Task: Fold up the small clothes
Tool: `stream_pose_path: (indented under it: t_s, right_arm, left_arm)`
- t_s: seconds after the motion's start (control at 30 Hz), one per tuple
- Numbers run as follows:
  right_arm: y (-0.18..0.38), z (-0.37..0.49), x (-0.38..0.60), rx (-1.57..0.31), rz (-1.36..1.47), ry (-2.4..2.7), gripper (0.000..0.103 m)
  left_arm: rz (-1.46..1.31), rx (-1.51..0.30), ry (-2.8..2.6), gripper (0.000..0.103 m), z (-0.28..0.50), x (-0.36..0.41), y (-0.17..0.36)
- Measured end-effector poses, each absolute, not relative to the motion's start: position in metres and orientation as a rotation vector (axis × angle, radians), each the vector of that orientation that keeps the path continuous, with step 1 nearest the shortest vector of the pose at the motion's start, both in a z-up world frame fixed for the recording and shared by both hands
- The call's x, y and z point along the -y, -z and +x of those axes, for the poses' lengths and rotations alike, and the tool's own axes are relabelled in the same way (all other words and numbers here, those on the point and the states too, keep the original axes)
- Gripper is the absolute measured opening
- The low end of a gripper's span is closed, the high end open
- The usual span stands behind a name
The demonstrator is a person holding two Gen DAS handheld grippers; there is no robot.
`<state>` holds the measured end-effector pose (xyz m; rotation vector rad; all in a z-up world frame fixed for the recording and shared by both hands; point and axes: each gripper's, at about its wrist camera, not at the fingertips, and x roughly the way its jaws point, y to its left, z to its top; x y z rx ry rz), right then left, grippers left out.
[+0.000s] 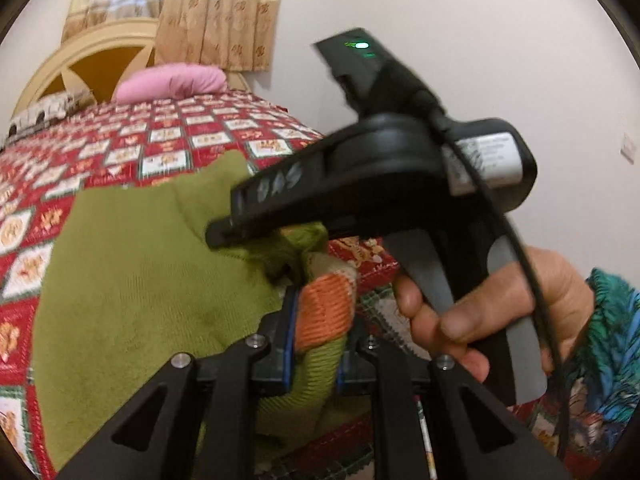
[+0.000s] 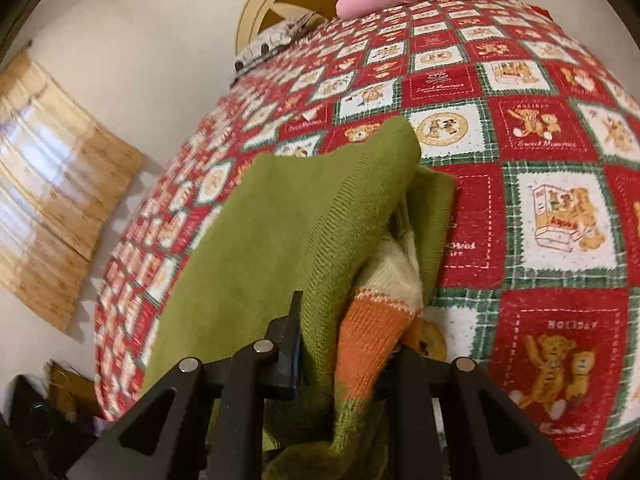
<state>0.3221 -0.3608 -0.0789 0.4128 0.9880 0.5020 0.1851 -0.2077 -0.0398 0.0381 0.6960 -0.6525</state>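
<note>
A small green knitted sweater with an orange and cream patch lies partly lifted off a red patchwork bedspread. My left gripper is shut on a bunched fold at that patch. The right gripper, held by a hand, reaches in from the right just above it, its tips against the green knit. In the right wrist view the sweater rises in a fold into my right gripper, which is shut on green and orange fabric; its right finger is mostly hidden by cloth.
The bedspread with teddy-bear squares covers the whole bed. A pink pillow lies at the far end before a cream headboard. Beige curtains hang on the wall behind. Dark clutter sits on the floor beside the bed.
</note>
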Motion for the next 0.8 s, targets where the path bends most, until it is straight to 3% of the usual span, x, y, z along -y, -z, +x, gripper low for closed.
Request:
stream_pose_path:
  t_s: [0.13,0.43,0.53,0.73,0.8]
  right_arm:
    - [0.08,0.34,0.374,-0.971,0.595,-0.58,0.056]
    - [0.095,0.401,0.369,-1.018,0.693,-0.653,0.058]
    - [0.081,0.393,0.358,-0.961,0.547,-0.598,0.014]
    - [0.028,0.342,0.342,-0.664,0.235,-0.648,0.014]
    - [0.04,0.35,0.343,-0.723,0.203,-0.56,0.015]
  left_arm:
    - [0.054,-0.697,0.651,0.015,0.179,0.217,0.045]
    - [0.037,-0.746,0.651,0.015,0.187,0.218,0.054]
    - [0.023,-0.752,0.654,0.015,0.187,0.216,0.055]
    - [0.042,-0.744,0.668,0.015,0.183,0.221,0.054]
    - [0.046,-0.759,0.67,0.015,0.184,0.223,0.056]
